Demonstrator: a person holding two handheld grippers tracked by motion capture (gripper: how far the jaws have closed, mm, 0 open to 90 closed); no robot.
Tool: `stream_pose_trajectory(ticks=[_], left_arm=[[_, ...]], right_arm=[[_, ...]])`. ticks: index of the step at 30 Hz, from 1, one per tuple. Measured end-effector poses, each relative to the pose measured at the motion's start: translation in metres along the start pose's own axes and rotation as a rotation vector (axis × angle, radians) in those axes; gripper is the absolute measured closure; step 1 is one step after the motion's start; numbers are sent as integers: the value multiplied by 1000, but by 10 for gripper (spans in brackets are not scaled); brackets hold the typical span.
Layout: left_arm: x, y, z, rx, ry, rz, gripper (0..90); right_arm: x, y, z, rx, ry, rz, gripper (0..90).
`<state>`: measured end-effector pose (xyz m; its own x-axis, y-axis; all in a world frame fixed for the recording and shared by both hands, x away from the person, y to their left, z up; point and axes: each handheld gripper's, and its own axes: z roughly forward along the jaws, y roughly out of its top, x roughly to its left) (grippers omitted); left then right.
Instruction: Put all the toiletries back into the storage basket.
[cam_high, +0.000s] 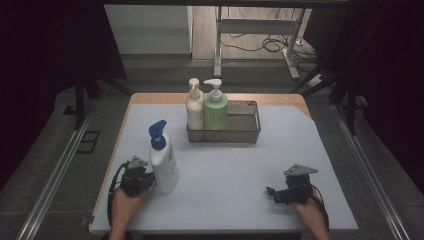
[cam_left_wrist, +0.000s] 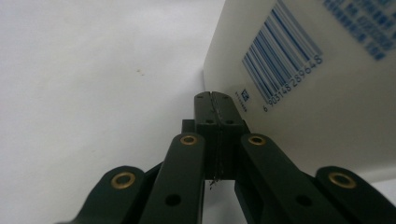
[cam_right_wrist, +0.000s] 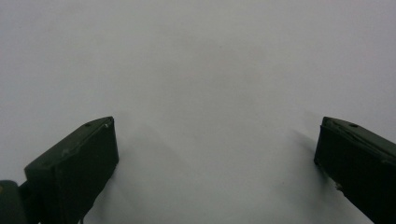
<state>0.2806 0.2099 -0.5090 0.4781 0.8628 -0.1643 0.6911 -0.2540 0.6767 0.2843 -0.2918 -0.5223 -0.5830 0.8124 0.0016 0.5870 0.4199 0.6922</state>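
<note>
Near edge, left: left gripper (cam_high: 145, 179), jaws pressed together on nothing, tips just beside the base of the blue-capped bottle (cam_high: 163, 161); contact cannot be told.
Near edge, right: right gripper (cam_high: 274, 193), jaws spread wide, empty, resting low over the white mat (cam_high: 240, 165).
Midway: blue-capped bottle upright on the mat, well apart from the basket.
Far: wire basket (cam_high: 245, 131) holding a cream bottle (cam_high: 194, 107) and a green bottle (cam_high: 215, 109) at its left end; right part free.
Status, judged: two bottles stowed, one outstanding; it is not yet gripped.
</note>
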Motion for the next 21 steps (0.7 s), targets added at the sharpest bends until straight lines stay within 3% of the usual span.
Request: stream_pose_trajectory(ticks=[21], left_arm=[[-30,16,26,31,-59,43,895]], right_arm=[[0,0,0,0,1,2,0]])
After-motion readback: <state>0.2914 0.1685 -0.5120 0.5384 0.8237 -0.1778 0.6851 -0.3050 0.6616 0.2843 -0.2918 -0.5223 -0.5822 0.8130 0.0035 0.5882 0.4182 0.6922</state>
